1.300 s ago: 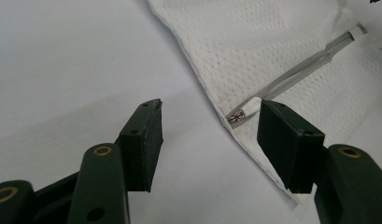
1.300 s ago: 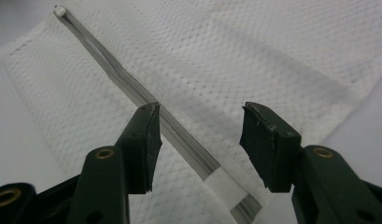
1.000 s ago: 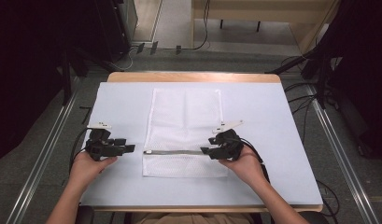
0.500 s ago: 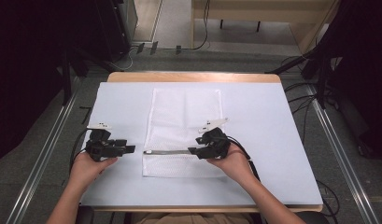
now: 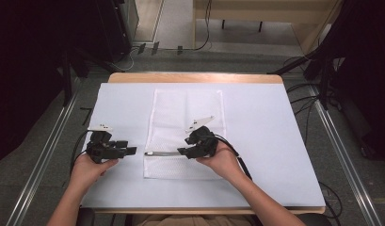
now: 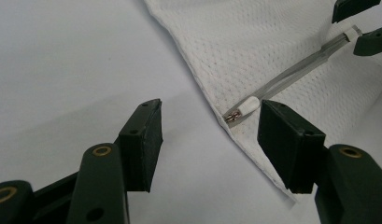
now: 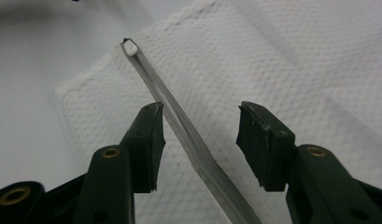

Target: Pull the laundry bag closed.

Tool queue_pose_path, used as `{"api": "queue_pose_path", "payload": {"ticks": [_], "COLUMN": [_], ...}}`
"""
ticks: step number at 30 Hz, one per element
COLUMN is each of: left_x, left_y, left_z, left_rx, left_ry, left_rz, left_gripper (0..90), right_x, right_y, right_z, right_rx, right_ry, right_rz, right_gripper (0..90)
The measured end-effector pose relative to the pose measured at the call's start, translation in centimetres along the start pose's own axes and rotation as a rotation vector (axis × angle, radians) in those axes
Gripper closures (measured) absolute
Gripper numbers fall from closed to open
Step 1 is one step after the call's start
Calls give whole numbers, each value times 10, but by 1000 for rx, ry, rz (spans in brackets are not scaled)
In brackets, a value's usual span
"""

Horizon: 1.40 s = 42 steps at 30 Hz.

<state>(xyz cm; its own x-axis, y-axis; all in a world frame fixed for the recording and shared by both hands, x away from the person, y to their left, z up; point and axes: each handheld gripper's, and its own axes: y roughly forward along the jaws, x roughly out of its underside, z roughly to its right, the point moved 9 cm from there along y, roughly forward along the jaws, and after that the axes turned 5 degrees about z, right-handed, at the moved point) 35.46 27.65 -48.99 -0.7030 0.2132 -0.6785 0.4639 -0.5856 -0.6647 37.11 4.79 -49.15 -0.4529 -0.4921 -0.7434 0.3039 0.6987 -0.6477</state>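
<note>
A white mesh bag lies flat in the middle of the table, with a grey zipper running across its near part. My right gripper hovers over the zipper; its jaws stand apart on either side of the strip without pressing it. The zipper's white end lies ahead at the bag's edge. My left gripper rests on the bare cover left of the bag, open, its jaws having just opened slightly. The zipper's white, metal-tipped end lies just before its right jaw, untouched.
A pale cover spreads over the wooden table. Metal rails run along both sides, and dark equipment and cables stand beyond the far edge. Bare cover lies left and right of the bag.
My right gripper has slid left along the zipper, toward the left gripper. The left hand has stayed where it was.
</note>
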Motion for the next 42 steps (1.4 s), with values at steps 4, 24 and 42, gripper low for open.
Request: {"api": "queue_pose_path", "payload": {"ticks": [4,24,42], "left_x": [0,1,1], "left_y": [0,1,2], "left_z": [1,0,1], "left_rx": [2,0,-1], "left_ry": [7,10,21], "left_rz": [0,-8,-6], "left_gripper": [407,403,401], "right_x": [-7,-17,-19], "right_y": [9,61,92], "right_z": [-6,-35,-55], "right_rx": [-15,-94,-166], "right_ry": [-8,-6,21], "right_rz": [0,-23,-60], "right_gripper": [522,671,793]}}
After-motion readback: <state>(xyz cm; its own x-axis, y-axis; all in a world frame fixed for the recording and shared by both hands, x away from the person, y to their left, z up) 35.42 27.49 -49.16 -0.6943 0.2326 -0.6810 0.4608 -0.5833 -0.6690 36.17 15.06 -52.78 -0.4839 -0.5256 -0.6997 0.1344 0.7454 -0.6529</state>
